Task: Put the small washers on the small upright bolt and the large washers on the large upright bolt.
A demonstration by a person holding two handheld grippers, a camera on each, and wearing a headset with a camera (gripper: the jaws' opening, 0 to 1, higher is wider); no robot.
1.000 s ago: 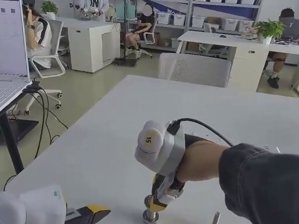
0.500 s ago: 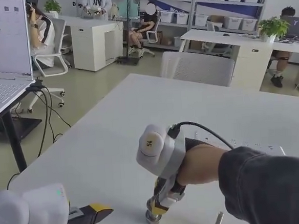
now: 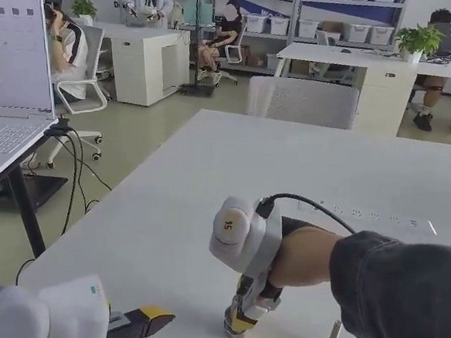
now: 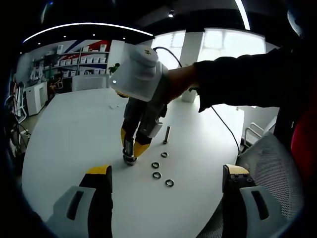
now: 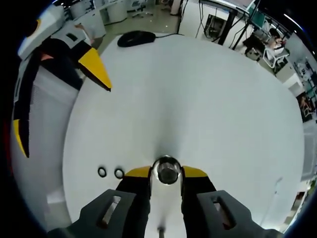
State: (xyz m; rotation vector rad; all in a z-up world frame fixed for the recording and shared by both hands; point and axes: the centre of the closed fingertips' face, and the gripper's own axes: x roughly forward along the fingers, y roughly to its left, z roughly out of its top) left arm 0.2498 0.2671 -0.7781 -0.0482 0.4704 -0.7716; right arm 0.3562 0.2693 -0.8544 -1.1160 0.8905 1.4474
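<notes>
Tipping the large bolt [image 5: 168,171] over is looking like the main danger. The right claw [image 3: 240,323] is pressing down right at its top, and the bolt is standing free on the desk [image 3: 211,178], so any sideways drag as the claw lifts could topple it. A ring dropped off-centre could also catch on the thread, sit crooked, or roll away across the bare surface.

The right claw's jaws are sitting drawn in close on either side of the bolt's round metal top. I cannot tell whether they are pinching a washer there or just flanking the bolt.

Four loose washers [image 4: 157,175] are lying on the desk just beside the large bolt. The small bolt [image 4: 167,135] is standing upright a little beyond them, with nothing visibly on it. Mixing up the sizes is a risk too, since the rings are looking much alike from here.

The hand [image 3: 301,253] is gripping the right claw with the wrist bent and the tool pointing steeply down, almost vertical, a dark sleeve [image 3: 404,288] running back to the lower right. The left claw [image 4: 167,171] is hanging spread wide and empty, low over the near edge, aiming towards the washers.
</notes>
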